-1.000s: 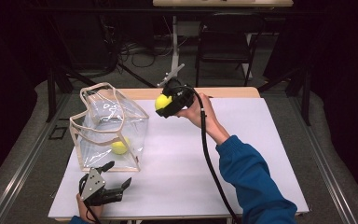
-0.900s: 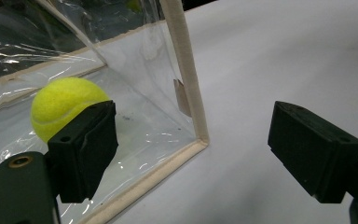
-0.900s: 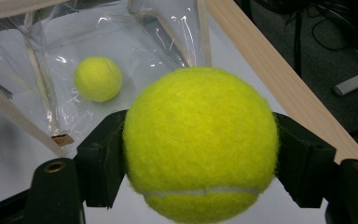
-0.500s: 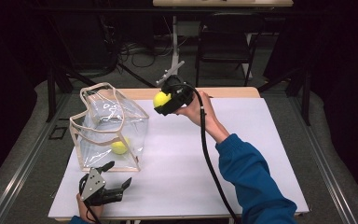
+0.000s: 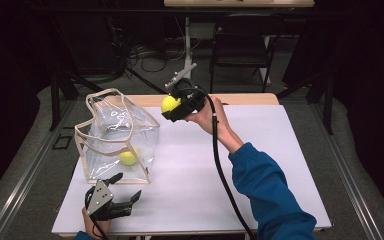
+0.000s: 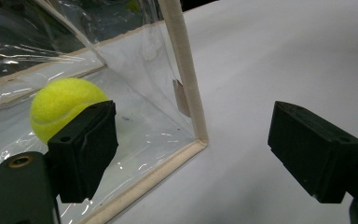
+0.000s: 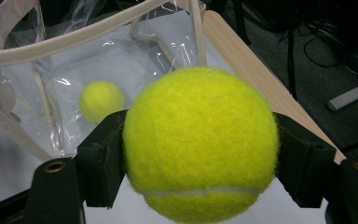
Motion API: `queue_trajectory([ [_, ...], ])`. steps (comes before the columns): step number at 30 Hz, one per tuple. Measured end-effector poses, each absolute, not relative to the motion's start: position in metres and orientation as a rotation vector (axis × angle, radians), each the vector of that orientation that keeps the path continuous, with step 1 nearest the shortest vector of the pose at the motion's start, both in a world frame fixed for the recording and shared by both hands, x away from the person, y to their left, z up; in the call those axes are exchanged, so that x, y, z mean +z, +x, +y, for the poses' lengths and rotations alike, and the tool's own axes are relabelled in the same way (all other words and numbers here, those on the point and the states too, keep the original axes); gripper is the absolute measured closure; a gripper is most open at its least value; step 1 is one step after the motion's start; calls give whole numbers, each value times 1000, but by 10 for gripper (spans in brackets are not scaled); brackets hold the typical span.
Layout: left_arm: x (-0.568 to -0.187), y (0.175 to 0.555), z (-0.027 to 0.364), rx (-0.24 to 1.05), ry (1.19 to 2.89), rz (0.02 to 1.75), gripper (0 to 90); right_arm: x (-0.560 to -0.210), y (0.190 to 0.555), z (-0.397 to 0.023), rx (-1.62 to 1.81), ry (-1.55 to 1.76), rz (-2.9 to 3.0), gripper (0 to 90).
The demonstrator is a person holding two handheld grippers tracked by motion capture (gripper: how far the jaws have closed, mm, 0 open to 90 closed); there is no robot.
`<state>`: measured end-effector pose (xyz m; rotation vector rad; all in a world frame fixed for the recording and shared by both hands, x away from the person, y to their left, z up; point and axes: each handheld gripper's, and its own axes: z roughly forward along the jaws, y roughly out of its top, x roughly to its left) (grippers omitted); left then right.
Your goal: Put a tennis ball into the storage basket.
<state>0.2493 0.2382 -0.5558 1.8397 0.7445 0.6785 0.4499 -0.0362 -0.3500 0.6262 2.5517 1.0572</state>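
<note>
On a white-topped bench (image 5: 260, 165), the left tongs (image 5: 129, 196) rest near the front edge with jaws wide apart and nothing between them, just beside a clear plastic tote bag with beige trim (image 5: 117, 137). A fuzzy yellow tennis ball (image 5: 128, 157) lies inside the bag. To the right, above the bench beside the bag's rim, the right tongs (image 5: 171, 107) clamp a second yellow tennis ball (image 7: 200, 142).
</note>
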Motion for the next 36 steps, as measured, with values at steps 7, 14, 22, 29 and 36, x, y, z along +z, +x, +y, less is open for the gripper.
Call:
queue_trajectory([
  [7, -556, 249, 238, 677, 1840, 743, 159, -347, 449, -37, 1084, 621, 2529, 264],
  [14, -556, 249, 238, 675, 1842, 747, 158, -346, 448, -36, 1093, 623, 2518, 264],
  [22, -556, 249, 238, 673, 1839, 749, 159, -343, 446, -34, 1111, 619, 2497, 264],
  [29, -556, 249, 238, 672, 1841, 747, 159, -340, 445, -32, 1143, 611, 2470, 264],
  [36, -556, 249, 237, 672, 1842, 747, 159, -340, 442, -27, 1150, 596, 2469, 264],
])
